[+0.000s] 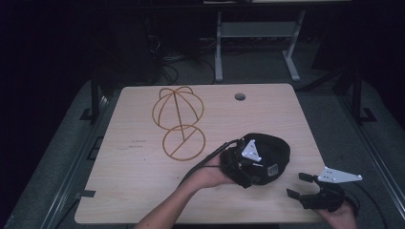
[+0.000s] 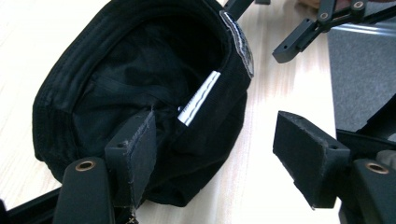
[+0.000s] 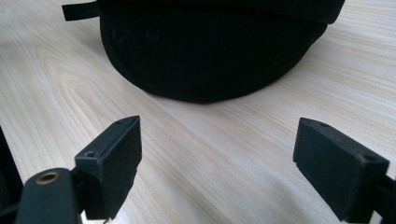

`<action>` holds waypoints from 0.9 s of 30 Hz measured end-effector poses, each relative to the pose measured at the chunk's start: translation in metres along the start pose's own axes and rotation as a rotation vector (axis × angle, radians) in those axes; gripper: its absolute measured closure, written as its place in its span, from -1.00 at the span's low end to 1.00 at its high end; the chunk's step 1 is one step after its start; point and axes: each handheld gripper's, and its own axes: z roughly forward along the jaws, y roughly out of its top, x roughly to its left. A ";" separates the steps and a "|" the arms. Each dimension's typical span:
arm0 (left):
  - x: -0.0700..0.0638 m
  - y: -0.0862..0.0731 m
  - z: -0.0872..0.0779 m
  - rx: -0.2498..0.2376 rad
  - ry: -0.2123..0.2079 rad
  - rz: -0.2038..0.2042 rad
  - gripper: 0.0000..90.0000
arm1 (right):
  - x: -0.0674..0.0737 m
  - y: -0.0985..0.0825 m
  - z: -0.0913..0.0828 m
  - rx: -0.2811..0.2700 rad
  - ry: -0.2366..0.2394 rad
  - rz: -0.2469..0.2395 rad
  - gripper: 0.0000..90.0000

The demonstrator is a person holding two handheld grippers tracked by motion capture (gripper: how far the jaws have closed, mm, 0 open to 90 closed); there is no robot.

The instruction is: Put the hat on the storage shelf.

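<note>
A black cap (image 1: 274, 150) lies upside down on the wooden table (image 1: 129, 186), right of centre. My left gripper (image 1: 253, 164) reaches over its near rim. In the left gripper view the cap (image 2: 121, 79) shows its dark lining and a white label (image 2: 198, 100). The left gripper (image 2: 215, 126) is open: one jaw sits inside the cap against the rim, the other stands outside, clear of the fabric. My right gripper (image 1: 296, 184) rests near the table's front right corner, open, with nothing between its jaws. From the right gripper view (image 3: 215, 135) the cap's crown (image 3: 210, 51) lies a short way ahead.
A gold wire hat stand (image 1: 179, 121) lies flat at the back left of the table. A round cable hole (image 1: 239, 97) sits near the far edge. Desk legs and cables stand on the dark floor beyond. The right gripper's jaws (image 2: 303, 37) show past the cap.
</note>
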 end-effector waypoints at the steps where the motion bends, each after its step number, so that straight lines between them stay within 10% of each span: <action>1: 0.000 0.000 0.000 0.000 0.000 0.000 -0.28 | 0.000 0.000 0.000 0.004 -0.001 -0.002 -0.67; 5: 0.005 0.003 0.005 0.018 -0.004 0.005 -0.20 | 0.000 -0.001 0.000 0.007 -0.003 -0.006 -0.66; 15: 0.011 -0.003 0.014 0.043 -0.043 0.034 0.70 | 0.001 -0.001 0.003 0.028 -0.001 -0.023 -0.66; 27: 0.012 0.010 -0.006 -0.044 -0.035 0.008 0.79 | 0.004 0.001 0.002 0.019 0.005 -0.002 -0.66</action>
